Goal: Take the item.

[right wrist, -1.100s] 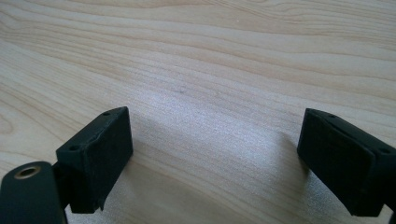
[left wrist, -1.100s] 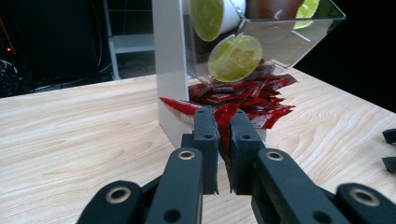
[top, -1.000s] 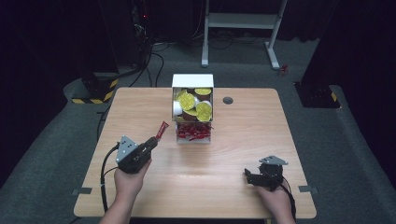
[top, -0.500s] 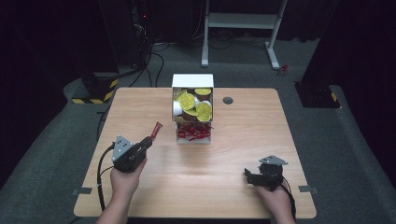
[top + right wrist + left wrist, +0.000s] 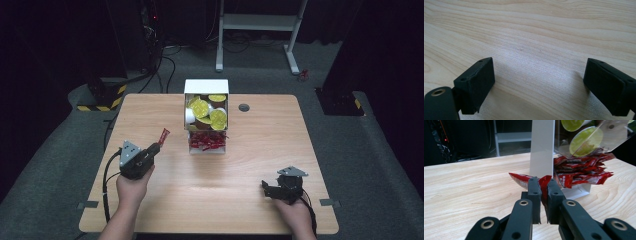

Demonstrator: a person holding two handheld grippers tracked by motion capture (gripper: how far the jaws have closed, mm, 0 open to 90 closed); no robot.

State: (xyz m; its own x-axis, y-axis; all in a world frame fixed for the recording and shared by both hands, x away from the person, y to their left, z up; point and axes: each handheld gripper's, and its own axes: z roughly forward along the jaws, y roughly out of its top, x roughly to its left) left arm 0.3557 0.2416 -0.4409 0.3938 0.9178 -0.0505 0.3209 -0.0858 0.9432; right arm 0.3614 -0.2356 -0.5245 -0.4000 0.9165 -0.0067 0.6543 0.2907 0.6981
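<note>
A lab-like test space is being shown: a lone wooden table (image 5: 165, 115), dark curtained surroundings, trailing floor cables (image 5: 165, 55).

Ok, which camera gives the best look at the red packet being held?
The left gripper view: the red packet sits close up, pinched in the left gripper. The high view shows it small, poking from that gripper. The right gripper view faces bare table.

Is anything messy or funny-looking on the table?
A little. The red sauce packets poke out untidily over the front edge of the white dispenser box, some overhanging. One more red packet is away from the pile, pinched in the left gripper. Nothing looks spilled.
</note>
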